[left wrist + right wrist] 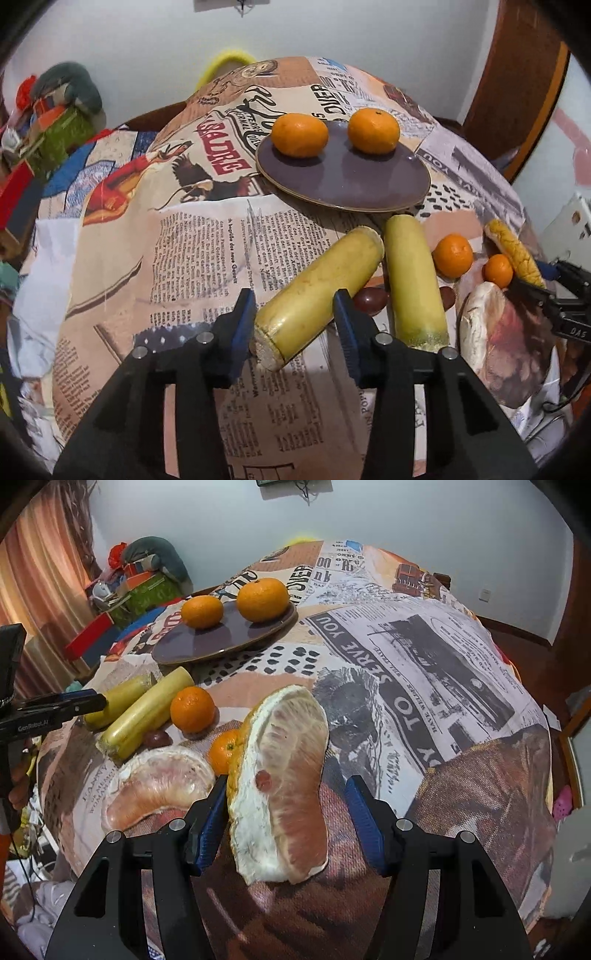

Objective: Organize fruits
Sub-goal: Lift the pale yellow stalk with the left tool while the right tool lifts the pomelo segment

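Table (192,258): covered by a newspaper-print cloth; everything below is placed relative to the purple plate.
Purple plate (343,177): flat on the cloth toward the far side of the table, holding two fruits.
Pomelo wedge, upright (284,794): well on the near side of the plate, standing on edge between the right gripper's fingers; the left blue pad is at its rind, the right pad stands clear of it.
Pomelo wedge, flat (162,786): near side of the plate, lying cut face up just left of the upright wedge.
Sugarcane pieces: two yellow lengths just in front of the plate's near rim, one (321,295) with its near end between the left gripper's fingers, the other (413,280) beside it to the right.
Oranges on plate: one (300,134) at the far left part, one (373,130) at the far right part, apart from each other.
Loose oranges: a larger one (452,255) and a smaller one (498,270), on the cloth, nearer than the plate and to its right.
Left gripper (295,325): jaws spread, straddling the cane end, no clear pinch.
Right gripper (286,823): jaws spread around the upright wedge, not clamped.
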### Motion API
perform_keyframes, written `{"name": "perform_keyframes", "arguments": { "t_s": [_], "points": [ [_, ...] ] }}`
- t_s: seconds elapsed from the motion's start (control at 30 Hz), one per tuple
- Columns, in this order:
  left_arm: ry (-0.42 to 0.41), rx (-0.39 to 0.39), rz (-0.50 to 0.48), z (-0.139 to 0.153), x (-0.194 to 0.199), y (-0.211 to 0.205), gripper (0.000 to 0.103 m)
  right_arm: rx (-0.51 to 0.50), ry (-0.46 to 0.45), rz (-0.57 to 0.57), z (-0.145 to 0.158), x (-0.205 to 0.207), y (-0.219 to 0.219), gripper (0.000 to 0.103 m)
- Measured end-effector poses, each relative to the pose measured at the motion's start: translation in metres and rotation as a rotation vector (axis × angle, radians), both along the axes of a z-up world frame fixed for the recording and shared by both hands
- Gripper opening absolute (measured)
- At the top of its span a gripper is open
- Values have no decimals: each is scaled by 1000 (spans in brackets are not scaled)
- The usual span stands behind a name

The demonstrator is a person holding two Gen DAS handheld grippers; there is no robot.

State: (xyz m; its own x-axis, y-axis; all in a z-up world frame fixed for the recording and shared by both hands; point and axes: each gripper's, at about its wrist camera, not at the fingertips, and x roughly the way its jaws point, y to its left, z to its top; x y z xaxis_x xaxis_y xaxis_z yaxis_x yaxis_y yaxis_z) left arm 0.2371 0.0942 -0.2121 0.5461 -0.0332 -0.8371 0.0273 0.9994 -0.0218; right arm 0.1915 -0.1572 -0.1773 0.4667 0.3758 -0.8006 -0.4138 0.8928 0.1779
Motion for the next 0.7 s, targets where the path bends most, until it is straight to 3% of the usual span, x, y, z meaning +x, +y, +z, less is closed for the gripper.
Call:
{"name": "perform_keyframes", "arguments": {
  "t_s": [0.1, 0.23, 0.3, 0.5, 0.7],
  "points": [
    [7, 27, -25, -6, 6, -6, 57, -2, -2, -3, 0, 0, 0, 59],
    [34, 40, -37, -16, 16, -9, 61, -1, -5, -8, -1, 0, 0, 53],
    [36, 4, -26, -16, 15, -4, 58, -4, -6, -5, 0, 0, -1, 47],
    [31, -51, -18, -13, -8, 1, 41, 22, 0, -18, 1, -4, -9, 45],
    [41, -78, 13, -9, -45, 5, 38, 23, -3, -19, 4, -13, -11, 45]
  ]
}}
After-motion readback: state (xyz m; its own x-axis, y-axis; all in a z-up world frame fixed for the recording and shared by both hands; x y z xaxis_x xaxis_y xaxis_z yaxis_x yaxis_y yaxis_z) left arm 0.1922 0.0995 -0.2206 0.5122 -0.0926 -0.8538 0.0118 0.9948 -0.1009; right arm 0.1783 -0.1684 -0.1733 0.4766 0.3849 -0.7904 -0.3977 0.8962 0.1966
